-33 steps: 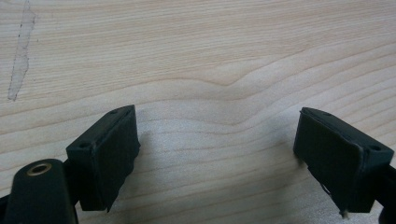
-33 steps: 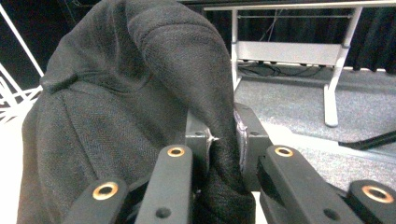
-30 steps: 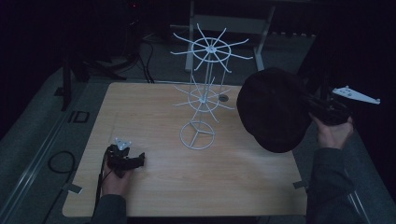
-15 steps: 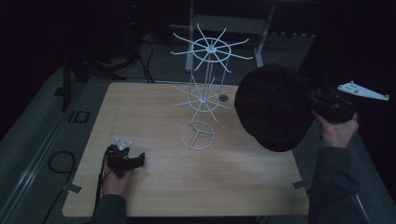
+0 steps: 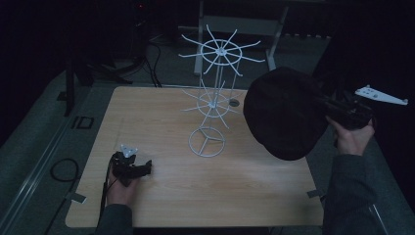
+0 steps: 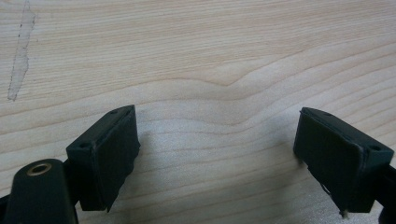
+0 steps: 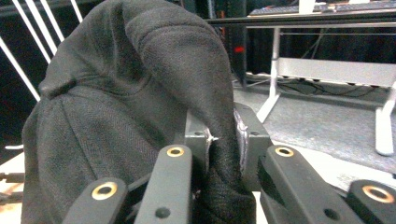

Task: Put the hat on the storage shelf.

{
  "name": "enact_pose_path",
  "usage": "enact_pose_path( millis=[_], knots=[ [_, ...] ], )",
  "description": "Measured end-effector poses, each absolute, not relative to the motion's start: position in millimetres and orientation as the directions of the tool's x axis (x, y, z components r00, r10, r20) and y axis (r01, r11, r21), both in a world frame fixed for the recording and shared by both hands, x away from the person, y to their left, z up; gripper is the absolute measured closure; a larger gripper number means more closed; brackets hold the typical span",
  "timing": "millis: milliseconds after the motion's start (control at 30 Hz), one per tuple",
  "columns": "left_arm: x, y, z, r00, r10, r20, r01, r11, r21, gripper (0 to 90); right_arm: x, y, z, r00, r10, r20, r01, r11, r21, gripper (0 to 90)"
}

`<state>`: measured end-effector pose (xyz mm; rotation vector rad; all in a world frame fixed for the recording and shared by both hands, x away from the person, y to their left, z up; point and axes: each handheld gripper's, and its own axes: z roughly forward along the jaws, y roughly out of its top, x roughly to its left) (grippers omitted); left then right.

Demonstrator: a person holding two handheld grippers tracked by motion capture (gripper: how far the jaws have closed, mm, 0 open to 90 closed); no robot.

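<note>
The room was pretty dark, just the pale wood tabletop [image 5: 161, 122] catching any light. Nearest the person, the left claw [image 5: 145, 168] sat parked low on the near-left part of the wood, jaws spread wide with nothing between them, exactly as it had been a second earlier. The right claw [image 5: 327, 104] was the busy one: clenched tight on a fold of the black cap [image 5: 284, 115], cloth squeezed between its pads [image 7: 201, 154]. Over that last second the cap had drifted a bit left, closer to the white wire rack [image 5: 210, 103], hanging in the air off the tabletop's right side. My guess: it was headed for one of the rack's prongs, but wasn't hooked on anything yet.
</note>
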<state>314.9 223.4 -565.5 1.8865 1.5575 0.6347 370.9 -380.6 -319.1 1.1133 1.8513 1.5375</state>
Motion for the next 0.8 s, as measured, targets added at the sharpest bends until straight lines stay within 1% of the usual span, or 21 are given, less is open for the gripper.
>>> enact_pose_path(
  millis=[167,533,800],
  knots=[
    [314.9,223.4,-565.5,0.196,0.981,-0.014,0.691,-0.128,0.711,14.6,369.8,-382.3,-317.5,-0.578,0.802,0.15,0.273,0.017,0.962,78.2],
    [314.9,223.4,-565.5,0.196,0.981,-0.014,0.691,-0.128,0.711,14.6,370.6,-376.7,-314.2,-0.603,0.787,0.132,0.26,0.038,0.965,78.2],
    [314.9,223.4,-565.5,0.196,0.981,-0.014,0.691,-0.128,0.711,14.6,370.7,-374.8,-311.4,-0.619,0.773,0.138,0.25,0.027,0.968,78.2]
  ],
)
